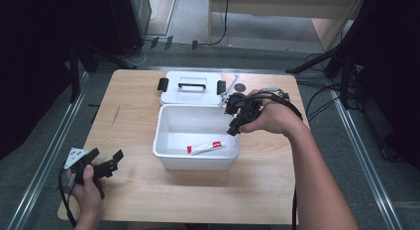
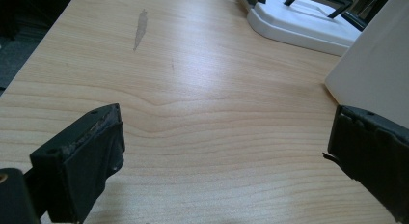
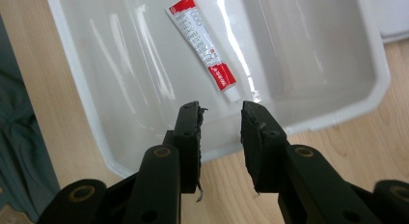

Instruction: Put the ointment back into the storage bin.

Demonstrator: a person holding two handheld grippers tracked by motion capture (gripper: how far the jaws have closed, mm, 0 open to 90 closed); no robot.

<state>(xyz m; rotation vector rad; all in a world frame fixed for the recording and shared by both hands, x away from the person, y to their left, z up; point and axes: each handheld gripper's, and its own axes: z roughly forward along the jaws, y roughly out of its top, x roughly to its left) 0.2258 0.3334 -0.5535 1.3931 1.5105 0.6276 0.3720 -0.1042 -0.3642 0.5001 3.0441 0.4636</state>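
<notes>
A red-and-white tube [image 1: 205, 148] is seen lying flat on the floor of a white plastic bin [image 1: 166, 151], near the bin's front wall, with its cap end pointing toward the right wall. In the right gripper view the tube [image 3: 204, 48] is shown slanted across the bin's floor [image 3: 120, 64], apart from all four walls, and open floor is left around it on every side.

The right gripper [image 1: 236, 122] is held above the bin's right rim, tilted down toward the inside. Its jaws are parted by a narrow gap, with nothing between them; the tube is not touched by the right gripper [image 3: 221, 118]. The bin's near rim is seen just beyond the jaw tips in that view.

Behind the bin, a white lid [image 1: 190, 93] with a black handle is laid flat on the counter [image 1: 129, 106], its front edge just beside the bin's back rim. A small metal tool and a dark round piece are seen by the lid's right edge, too small to tell further.

The left gripper [image 1: 106, 163] is held low over the counter's front-left part, well apart from the bin. Its jaws stand wide open and empty, as the left gripper view shows [image 2: 222, 147], with bare wood [image 2: 193, 113] between them and the bin's white wall [image 2: 376, 69] near the right jaw. Broad free counter is left to the left of the bin.
</notes>
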